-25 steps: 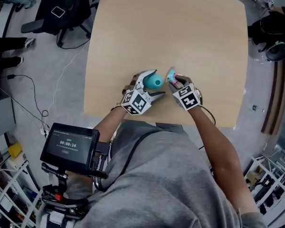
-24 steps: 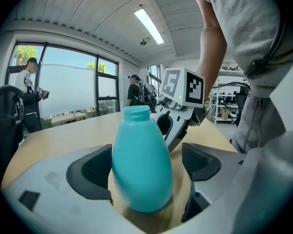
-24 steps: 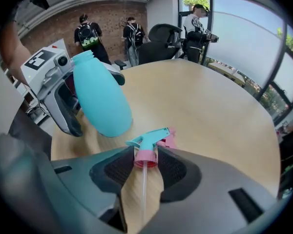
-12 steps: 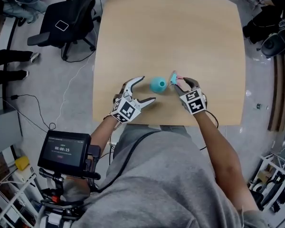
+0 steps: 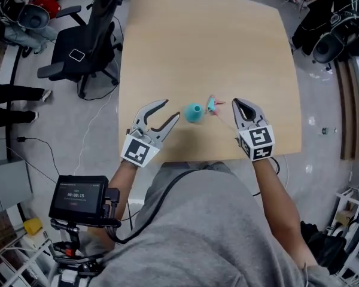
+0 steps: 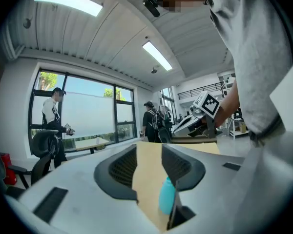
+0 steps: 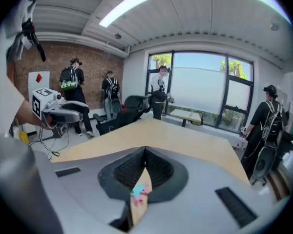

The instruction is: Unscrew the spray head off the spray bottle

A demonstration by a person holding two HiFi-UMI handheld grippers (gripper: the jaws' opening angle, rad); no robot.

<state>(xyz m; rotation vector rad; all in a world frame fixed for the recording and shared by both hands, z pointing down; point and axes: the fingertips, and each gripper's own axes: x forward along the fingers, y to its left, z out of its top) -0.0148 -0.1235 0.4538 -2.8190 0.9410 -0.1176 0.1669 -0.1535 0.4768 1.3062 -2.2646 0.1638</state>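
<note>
A teal bottle point(image 5: 194, 112) stands on the wooden table point(image 5: 215, 46) near its front edge, with no head on it. The teal and pink spray head point(image 5: 212, 104) lies just to its right, apart from it. My left gripper point(image 5: 169, 110) hovers left of the bottle; its jaws have just been closing and still stand apart with nothing between them. My right gripper point(image 5: 239, 104) is raised right of the spray head, shut and empty. The left gripper view shows the bottle point(image 6: 166, 195) below its jaws point(image 6: 149, 150). The right gripper view shows the spray head point(image 7: 139, 193) under its closed gripper point(image 7: 145, 151).
A black office chair point(image 5: 84, 40) stands off the table's left side, and dark bags point(image 5: 323, 28) lie at the far right. A small screen point(image 5: 78, 199) hangs at the person's left hip. Several people stand by the windows point(image 7: 205, 89).
Both grippers have lifted and pulled back from the table. The left one left the bottle, which it had flanked. The right one let go of the spray head and shut.
</note>
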